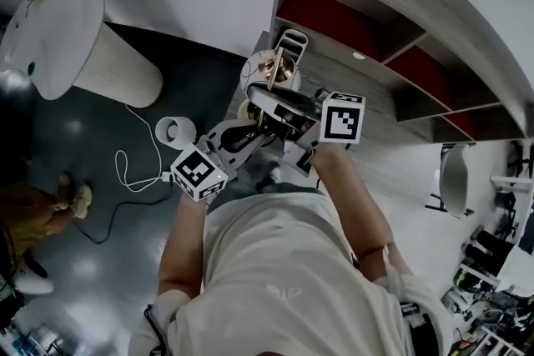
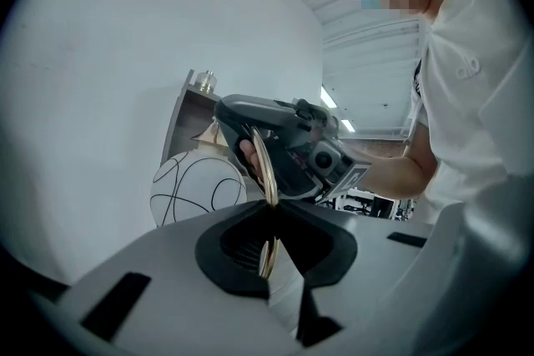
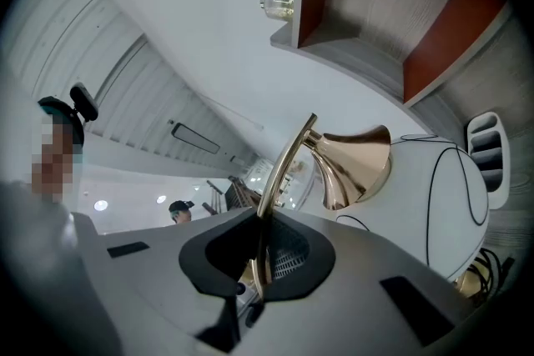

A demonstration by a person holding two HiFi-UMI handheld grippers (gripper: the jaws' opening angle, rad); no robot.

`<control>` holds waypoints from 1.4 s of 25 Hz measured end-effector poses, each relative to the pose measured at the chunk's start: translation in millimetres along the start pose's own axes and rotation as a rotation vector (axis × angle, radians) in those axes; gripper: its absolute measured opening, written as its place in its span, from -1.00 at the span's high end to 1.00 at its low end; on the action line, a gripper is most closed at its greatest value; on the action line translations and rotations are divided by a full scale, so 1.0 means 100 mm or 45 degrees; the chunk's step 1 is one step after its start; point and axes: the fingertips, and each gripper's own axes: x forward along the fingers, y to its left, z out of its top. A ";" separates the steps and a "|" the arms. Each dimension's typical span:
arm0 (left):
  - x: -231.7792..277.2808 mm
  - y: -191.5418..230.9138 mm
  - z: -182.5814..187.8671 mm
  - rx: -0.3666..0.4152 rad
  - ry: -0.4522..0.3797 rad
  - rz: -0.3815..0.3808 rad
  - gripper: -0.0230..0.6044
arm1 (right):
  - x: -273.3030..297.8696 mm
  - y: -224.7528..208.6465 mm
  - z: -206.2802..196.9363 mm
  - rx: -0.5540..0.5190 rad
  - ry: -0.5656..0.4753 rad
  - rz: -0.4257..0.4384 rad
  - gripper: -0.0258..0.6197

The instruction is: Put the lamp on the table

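A lamp with a white globe marked with black lines and a gold curved arm is held up in the air in front of the shelf unit. Both grippers are shut on the gold arm. The left gripper clamps it from below left; in its own view the thin gold arm runs between the left gripper's jaws, with the globe behind. The right gripper clamps the gold arm just below the gold cone and globe. The white round table stands far left.
A grey shelf unit with red back panels rises at the right. A white cable and a small white cylinder lie on the dark floor. Another person's shoes show at the left edge. A white slotted holder sits by the shelf.
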 end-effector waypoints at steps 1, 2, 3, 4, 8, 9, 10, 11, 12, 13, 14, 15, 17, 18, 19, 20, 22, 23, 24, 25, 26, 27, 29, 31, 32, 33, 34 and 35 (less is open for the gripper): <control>0.00 0.00 0.00 -0.001 0.007 -0.004 0.77 | 0.00 -0.01 0.00 0.006 -0.005 -0.002 0.82; 0.04 0.04 -0.01 -0.004 0.012 -0.012 0.77 | -0.01 -0.05 0.04 0.012 -0.013 -0.008 0.82; 0.12 0.12 -0.02 -0.007 0.017 -0.024 0.77 | -0.02 -0.15 0.12 0.018 -0.025 -0.015 0.82; 0.23 0.25 -0.03 -0.010 0.022 -0.039 0.77 | -0.03 -0.28 0.24 0.023 -0.038 -0.025 0.82; 0.42 0.53 -0.08 -0.016 0.039 -0.098 0.77 | 0.00 -0.57 0.46 0.031 -0.073 -0.070 0.82; 0.38 0.51 -0.08 -0.015 0.041 -0.112 0.77 | 0.01 -0.55 0.44 0.032 -0.079 -0.080 0.82; 0.37 0.53 -0.09 -0.017 0.042 -0.127 0.77 | 0.03 -0.56 0.43 0.032 -0.087 -0.089 0.82; 0.40 0.59 -0.09 -0.018 0.044 -0.142 0.77 | 0.04 -0.61 0.48 0.031 -0.098 -0.099 0.82; 0.44 0.68 -0.08 -0.019 0.046 -0.159 0.77 | 0.06 -0.68 0.55 0.032 -0.110 -0.109 0.82; 0.49 0.77 -0.06 -0.019 0.050 -0.176 0.77 | 0.09 -0.74 0.64 0.032 -0.123 -0.117 0.82; 0.51 0.85 -0.01 -0.017 0.056 -0.193 0.77 | 0.13 -0.76 0.73 0.032 -0.136 -0.125 0.82; 0.50 0.91 0.06 -0.014 0.062 -0.209 0.77 | 0.17 -0.75 0.81 0.032 -0.148 -0.135 0.82; 0.44 1.03 0.18 -0.010 0.072 -0.236 0.77 | 0.29 -0.71 0.93 0.031 -0.167 -0.160 0.82; 0.41 1.11 0.20 -0.008 0.073 -0.249 0.77 | 0.37 -0.72 0.96 0.031 -0.176 -0.170 0.83; 0.37 1.18 0.21 -0.007 0.073 -0.262 0.77 | 0.44 -0.75 0.98 0.032 -0.186 -0.178 0.83; 0.34 1.25 0.22 -0.007 0.073 -0.272 0.77 | 0.49 -0.77 1.00 0.034 -0.196 -0.186 0.83; 0.30 1.29 0.26 -0.003 0.075 -0.290 0.77 | 0.54 -0.76 1.04 0.035 -0.212 -0.204 0.83; 0.30 1.31 0.26 -0.003 0.077 -0.298 0.77 | 0.55 -0.76 1.04 0.033 -0.218 -0.213 0.83; 0.29 1.33 0.24 -0.005 0.078 -0.306 0.77 | 0.57 -0.78 1.04 0.032 -0.223 -0.221 0.83; 0.29 1.37 0.21 -0.009 0.079 -0.315 0.77 | 0.59 -0.82 1.04 0.032 -0.228 -0.232 0.83; 0.28 1.41 0.17 -0.015 0.079 -0.323 0.77 | 0.61 -0.87 1.03 0.033 -0.232 -0.244 0.83; 0.28 1.43 0.15 -0.021 0.080 -0.331 0.77 | 0.62 -0.90 1.03 0.034 -0.235 -0.254 0.83; 0.29 1.47 0.12 -0.032 0.083 -0.342 0.77 | 0.63 -0.95 1.03 0.034 -0.238 -0.265 0.83; 0.30 1.50 0.09 -0.043 0.084 -0.353 0.77 | 0.64 -1.00 1.04 0.039 -0.244 -0.284 0.83; 0.31 1.52 0.07 -0.048 0.084 -0.358 0.77 | 0.64 -1.02 1.04 0.042 -0.249 -0.294 0.83; 0.31 1.53 0.06 -0.055 0.084 -0.363 0.76 | 0.65 -1.04 1.03 0.043 -0.252 -0.302 0.83; 0.31 1.53 0.04 -0.063 0.083 -0.367 0.76 | 0.64 -1.06 1.03 0.045 -0.255 -0.309 0.83; 0.32 1.54 0.02 -0.073 0.083 -0.371 0.76 | 0.64 -1.08 1.02 0.049 -0.258 -0.319 0.83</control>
